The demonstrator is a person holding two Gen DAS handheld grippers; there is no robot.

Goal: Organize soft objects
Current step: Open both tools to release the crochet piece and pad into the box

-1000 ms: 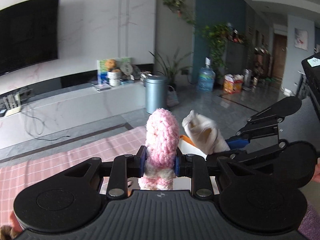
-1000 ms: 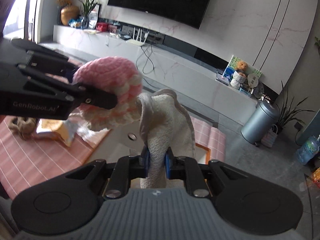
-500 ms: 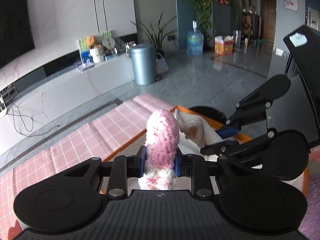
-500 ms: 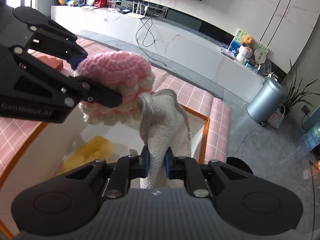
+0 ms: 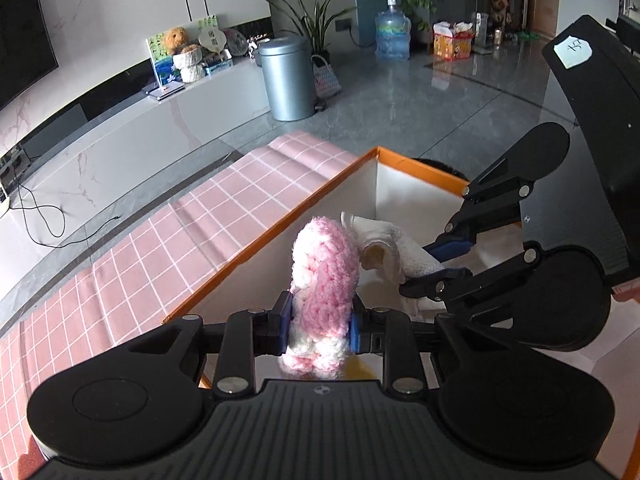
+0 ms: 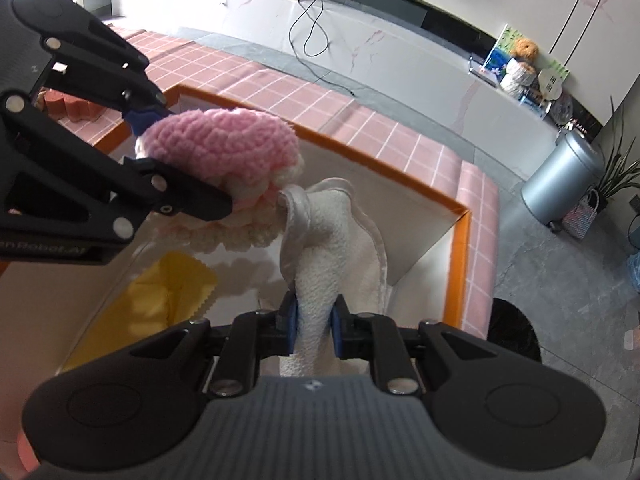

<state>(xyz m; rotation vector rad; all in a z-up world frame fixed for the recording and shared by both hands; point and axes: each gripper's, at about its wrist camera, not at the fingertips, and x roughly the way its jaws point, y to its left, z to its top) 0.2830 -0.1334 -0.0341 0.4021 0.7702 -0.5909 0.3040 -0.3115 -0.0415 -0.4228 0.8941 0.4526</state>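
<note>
My left gripper (image 5: 320, 326) is shut on a pink and white crocheted piece (image 5: 322, 280), held above the white box with an orange rim (image 5: 280, 228). My right gripper (image 6: 314, 320) is shut on a white terry cloth (image 6: 336, 252), also over the box (image 6: 460, 240). The two held pieces almost touch. In the right wrist view the left gripper (image 6: 172, 160) comes in from the left with the pink piece (image 6: 224, 152). In the left wrist view the right gripper (image 5: 448, 264) comes in from the right with the cloth (image 5: 392, 248). A yellow cloth (image 6: 160, 292) lies on the box floor.
The box stands on a pink checked tablecloth (image 5: 160, 248). An orange-red object (image 6: 72, 108) lies on the cloth left of the box. A grey bin (image 5: 286, 80), a low white TV bench (image 6: 360, 40) and a black chair back (image 5: 600, 120) stand around the table.
Both grippers have tipped down and moved lower over the box with their pieces still held. The box interior and the yellow cloth have come into view.
</note>
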